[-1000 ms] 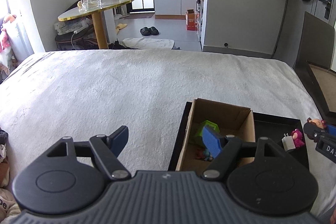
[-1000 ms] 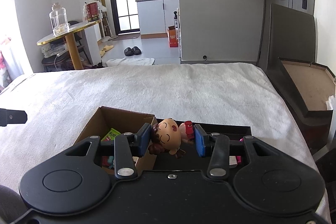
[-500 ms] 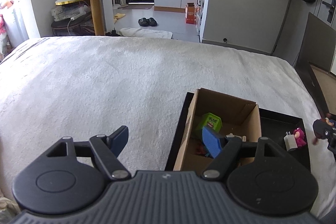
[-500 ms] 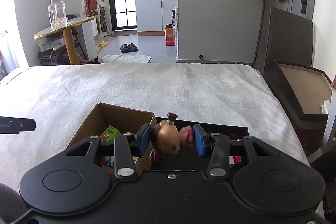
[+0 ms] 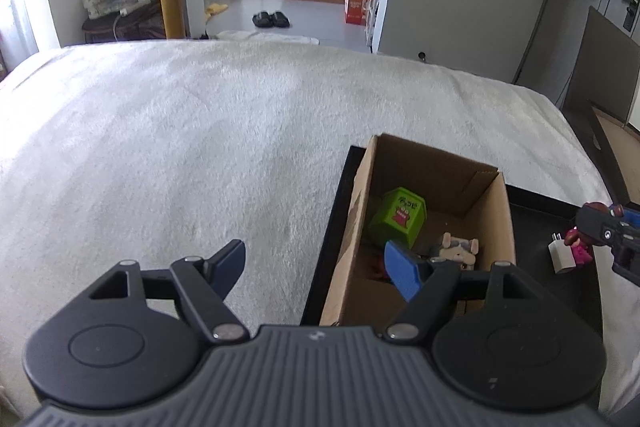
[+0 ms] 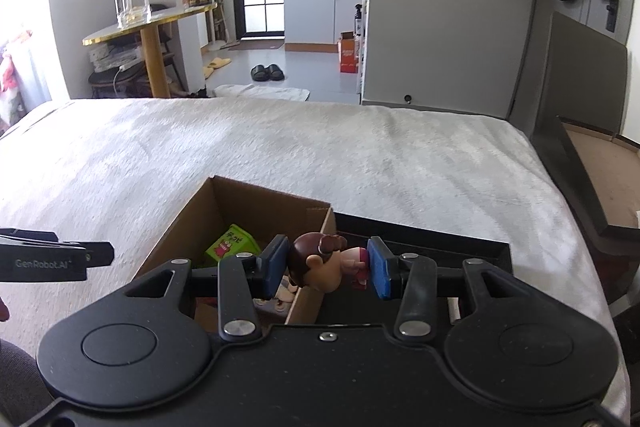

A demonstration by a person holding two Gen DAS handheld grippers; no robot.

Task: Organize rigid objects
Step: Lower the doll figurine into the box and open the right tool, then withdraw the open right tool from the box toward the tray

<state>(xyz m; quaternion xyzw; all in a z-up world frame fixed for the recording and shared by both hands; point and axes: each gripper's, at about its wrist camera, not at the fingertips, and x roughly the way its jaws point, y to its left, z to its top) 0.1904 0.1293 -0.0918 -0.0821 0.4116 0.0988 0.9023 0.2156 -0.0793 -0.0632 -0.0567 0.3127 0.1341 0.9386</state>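
my right gripper (image 6: 328,269) clamps the doll figurine (image 6: 320,265) sideways, poised over the cardboard box (image 6: 240,203) rim at 12 o'clock, ready for dropping in. my left gripper (image 5: 316,265) hangs released and empty, straddling the box's wall to steady it, i judge.

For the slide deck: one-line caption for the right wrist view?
Right claw shut on a doll figurine above the cardboard box's edge, green carton inside.

The cardboard box's (image 6: 256,205) lower contents sit hidden behind the right hand-held gripper (image 6: 328,267).
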